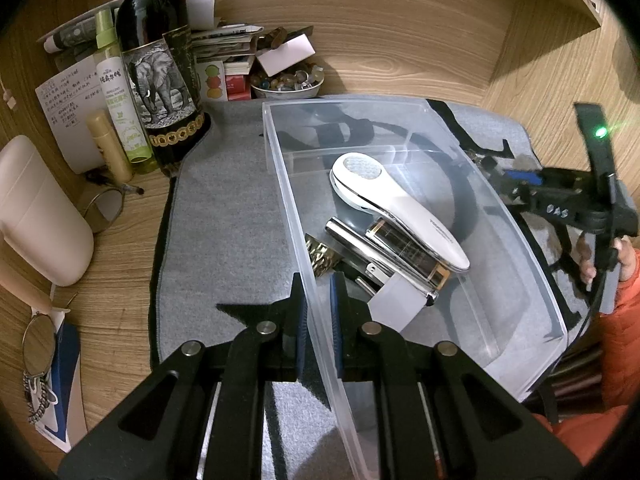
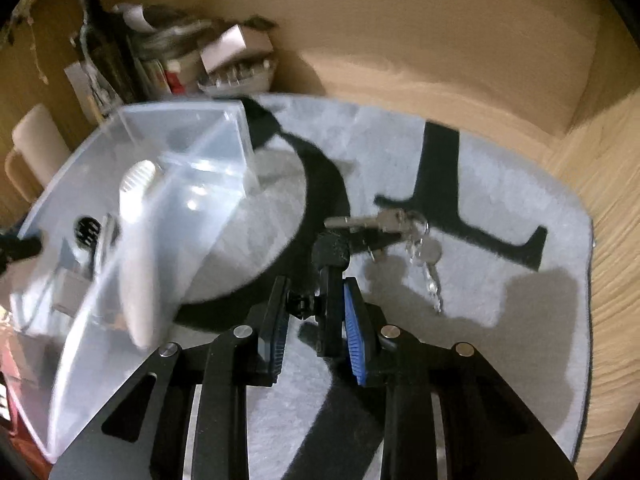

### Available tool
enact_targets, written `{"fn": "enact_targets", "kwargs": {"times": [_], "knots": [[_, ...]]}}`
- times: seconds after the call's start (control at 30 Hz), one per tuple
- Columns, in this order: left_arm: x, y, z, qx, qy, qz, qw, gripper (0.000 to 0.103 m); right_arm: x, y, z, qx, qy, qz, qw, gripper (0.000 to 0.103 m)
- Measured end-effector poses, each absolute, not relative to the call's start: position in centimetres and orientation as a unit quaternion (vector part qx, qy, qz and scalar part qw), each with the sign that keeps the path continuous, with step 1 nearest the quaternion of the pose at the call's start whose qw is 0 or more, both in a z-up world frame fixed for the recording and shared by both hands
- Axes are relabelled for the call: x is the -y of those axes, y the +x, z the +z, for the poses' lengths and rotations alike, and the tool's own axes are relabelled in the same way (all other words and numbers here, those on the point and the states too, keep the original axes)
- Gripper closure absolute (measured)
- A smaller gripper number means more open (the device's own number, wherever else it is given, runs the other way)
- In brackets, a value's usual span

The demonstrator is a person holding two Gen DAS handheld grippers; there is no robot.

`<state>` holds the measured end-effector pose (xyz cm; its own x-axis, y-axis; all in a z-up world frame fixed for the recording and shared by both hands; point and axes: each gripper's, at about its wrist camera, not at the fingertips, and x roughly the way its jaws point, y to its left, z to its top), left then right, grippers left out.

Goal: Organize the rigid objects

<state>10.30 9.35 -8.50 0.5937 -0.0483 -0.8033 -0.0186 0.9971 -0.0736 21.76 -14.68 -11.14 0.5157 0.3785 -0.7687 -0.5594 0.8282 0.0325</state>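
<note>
While your left hand-held gripper [image 1: 318, 300] is clamping the near wall of the clear bin [image 1: 520, 240], the white handheld device [image 1: 396, 208] is lying inside, its long axis running diagonally toward the bin's far corner. Your right hand-held gripper [image 2: 314, 320] is closing on a black key fob [image 2: 330, 280] attached to the keys [image 2: 400, 228] on the grey mat [image 2: 500, 300], with bare mat spreading to the right. A wine bottle [image 1: 160, 60] is crowding the tabletop's far left corner.

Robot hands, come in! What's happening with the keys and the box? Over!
Left gripper shut on clear plastic box wall. Right gripper around black fob of silver key bunch, on grey mat outside box. Nothing between them.
</note>
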Motion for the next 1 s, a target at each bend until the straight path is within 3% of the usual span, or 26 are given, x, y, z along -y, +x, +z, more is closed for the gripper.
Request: {"fn": "enact_targets", "kwargs": {"times": [0.5,1.0], "knots": [[-9.4,10.2,-8.5,-0.450,-0.037,-0.009,0.892,0.093,10.2,17.3,-3.7,-0.301,-0.113,0.355,0.878,0.079],[-9.2,10.2,-8.5,-0.449,-0.035,-0.009,0.893,0.093,3.8,16.0,-6.1,-0.337,-0.163,0.417,0.829,0.079]]}}
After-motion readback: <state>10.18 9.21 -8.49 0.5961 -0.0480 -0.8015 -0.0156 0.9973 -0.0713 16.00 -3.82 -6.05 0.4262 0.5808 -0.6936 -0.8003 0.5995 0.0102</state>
